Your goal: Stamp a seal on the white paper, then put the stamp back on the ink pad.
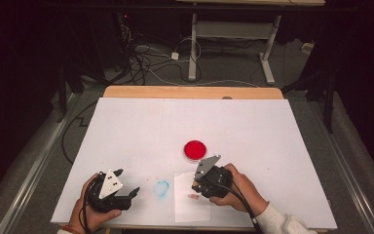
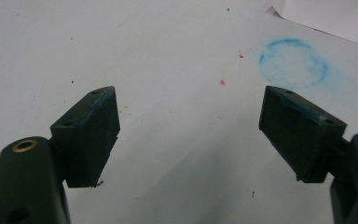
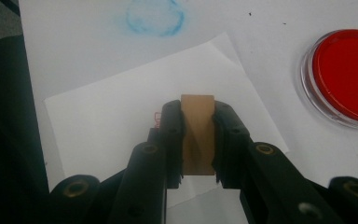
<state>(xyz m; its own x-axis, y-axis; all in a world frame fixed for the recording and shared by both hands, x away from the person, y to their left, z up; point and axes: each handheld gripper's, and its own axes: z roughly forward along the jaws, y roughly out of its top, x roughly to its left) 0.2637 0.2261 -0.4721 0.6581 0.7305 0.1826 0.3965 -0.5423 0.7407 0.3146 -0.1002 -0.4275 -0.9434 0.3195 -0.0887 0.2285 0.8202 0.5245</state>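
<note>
Jaws of the right gripper point(image 3: 198, 140) are clamped on a small wooden block point(image 3: 197, 135), while those of the left gripper point(image 2: 189, 135) stand wide apart with nothing between them. We see both grippers held low over the table point(image 1: 253, 122), whose top is covered in white, the left one at its near left corner and the right one near the front middle. Under the right gripper lies a white paper sheet point(image 3: 107, 121), bearing a small red mark point(image 3: 157, 119) just beside the block. Beyond the sheet sits a round red ink pad point(image 1: 195, 149). Between the grippers we see a faint blue ring stain point(image 1: 161, 189).
</note>
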